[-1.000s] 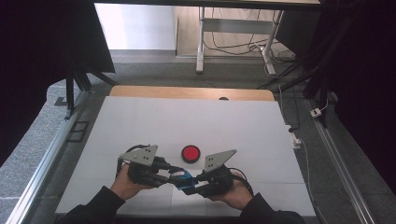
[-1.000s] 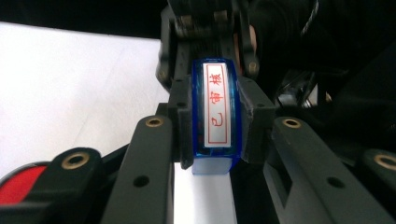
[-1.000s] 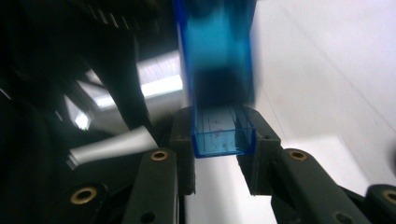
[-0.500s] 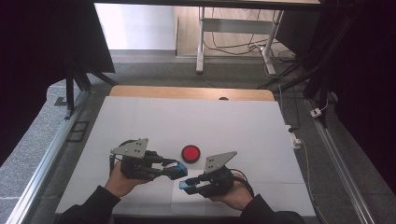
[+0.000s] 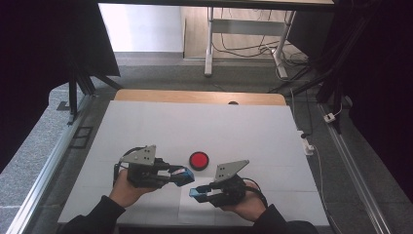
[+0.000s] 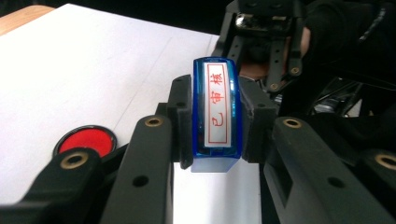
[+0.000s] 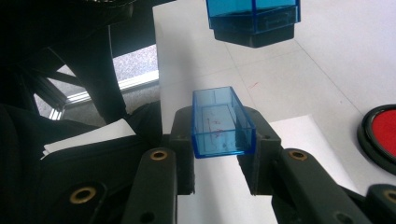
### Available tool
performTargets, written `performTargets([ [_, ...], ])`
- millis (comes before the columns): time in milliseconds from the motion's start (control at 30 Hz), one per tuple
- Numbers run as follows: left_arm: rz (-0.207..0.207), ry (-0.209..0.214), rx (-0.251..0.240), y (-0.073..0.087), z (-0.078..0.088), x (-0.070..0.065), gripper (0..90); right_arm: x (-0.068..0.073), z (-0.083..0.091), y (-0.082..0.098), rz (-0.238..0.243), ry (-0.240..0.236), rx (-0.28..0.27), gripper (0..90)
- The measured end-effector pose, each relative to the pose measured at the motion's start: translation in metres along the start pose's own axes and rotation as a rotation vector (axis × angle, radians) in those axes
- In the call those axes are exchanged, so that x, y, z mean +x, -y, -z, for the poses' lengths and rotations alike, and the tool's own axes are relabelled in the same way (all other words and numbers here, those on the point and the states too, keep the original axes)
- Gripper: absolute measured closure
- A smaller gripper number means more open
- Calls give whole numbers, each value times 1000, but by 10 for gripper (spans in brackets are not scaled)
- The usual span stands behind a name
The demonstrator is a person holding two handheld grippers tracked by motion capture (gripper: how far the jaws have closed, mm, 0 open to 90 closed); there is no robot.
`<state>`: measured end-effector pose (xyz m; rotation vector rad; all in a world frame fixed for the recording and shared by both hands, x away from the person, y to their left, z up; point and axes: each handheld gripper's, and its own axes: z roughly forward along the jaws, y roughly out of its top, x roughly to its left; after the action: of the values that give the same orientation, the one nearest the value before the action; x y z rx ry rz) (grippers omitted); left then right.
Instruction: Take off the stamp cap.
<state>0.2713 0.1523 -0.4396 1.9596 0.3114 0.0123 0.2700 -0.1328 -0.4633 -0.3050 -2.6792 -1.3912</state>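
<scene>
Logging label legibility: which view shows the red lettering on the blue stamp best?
The left gripper view: the blue stamp sits clamped between its jaws, label with red characters facing the camera. The right gripper view shows the stamp's underside at the top edge. The high view shows a small blue shape, lettering unreadable.

White-topped table (image 5: 160, 122) on grey floor (image 5: 160, 68) — metal-legged desk (image 5: 210, 44) beyond.

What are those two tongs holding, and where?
Left tongs clamp the blue stamp by its long sides; right tongs clamp its clear blue cap likewise.
</scene>
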Motion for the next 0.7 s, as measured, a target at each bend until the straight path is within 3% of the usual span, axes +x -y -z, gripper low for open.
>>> performTargets([
  [433, 23, -49, 18, 3, 3, -1, 695, 1, 15, 2, -18, 52, -30, 689],
  [700, 32, -51, 20, 3, 2, -2, 694, 6, 27, 7, 5, 131, -30, 688],
])
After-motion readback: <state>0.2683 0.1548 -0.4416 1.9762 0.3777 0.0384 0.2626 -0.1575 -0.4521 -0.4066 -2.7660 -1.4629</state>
